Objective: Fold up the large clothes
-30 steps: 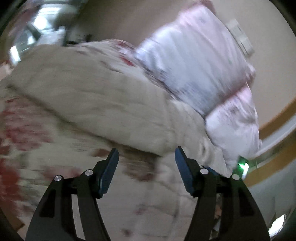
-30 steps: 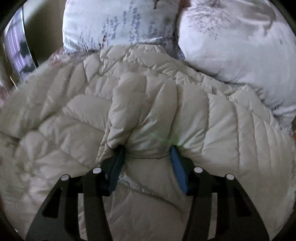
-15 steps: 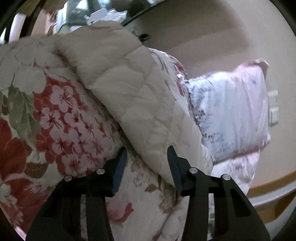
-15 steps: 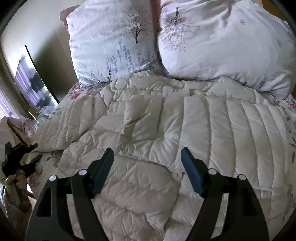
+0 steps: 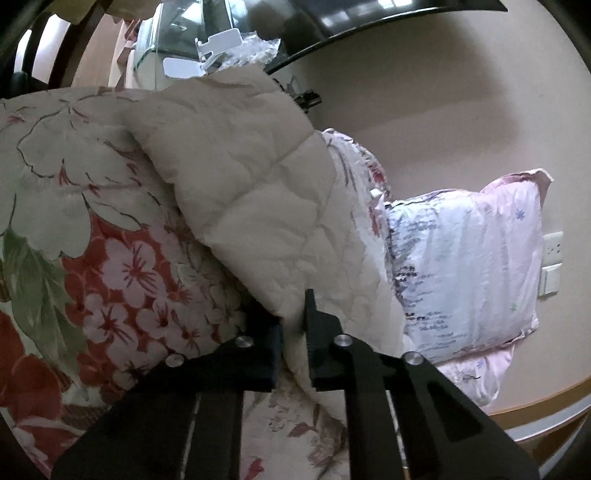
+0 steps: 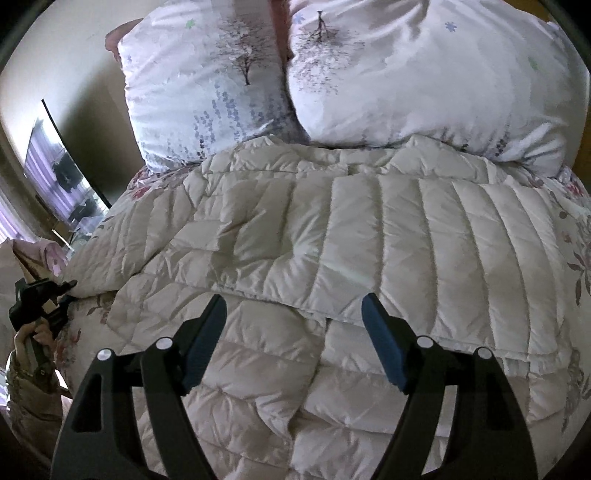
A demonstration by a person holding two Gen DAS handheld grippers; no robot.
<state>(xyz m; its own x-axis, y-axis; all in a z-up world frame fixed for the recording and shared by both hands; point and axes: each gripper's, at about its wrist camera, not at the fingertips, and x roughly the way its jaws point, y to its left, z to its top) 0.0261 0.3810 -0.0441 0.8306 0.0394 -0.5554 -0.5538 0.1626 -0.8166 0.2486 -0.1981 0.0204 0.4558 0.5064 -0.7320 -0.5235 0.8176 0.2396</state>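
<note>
So the cream quilted down coat (image 6: pixel 332 236) is spread on the floral bedspread (image 5: pixel 92 229), below the pillows (image 6: pixel 424 81). Left gripper (image 5: pixel 293 332) is clamped on the coat's edge, right gripper (image 6: pixel 295 328) hangs wide open, holding nothing. Looks like mid-fold: next I'd guess carry that edge across.

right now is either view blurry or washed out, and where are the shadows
Left wrist view: sharp, fisheye-bent at the edges, soft shadow on the wall, glare on the dark panel up top. Right wrist view: sharp, sheen on the puffy jacket, pillows bright but readable, left corner dim.
</note>
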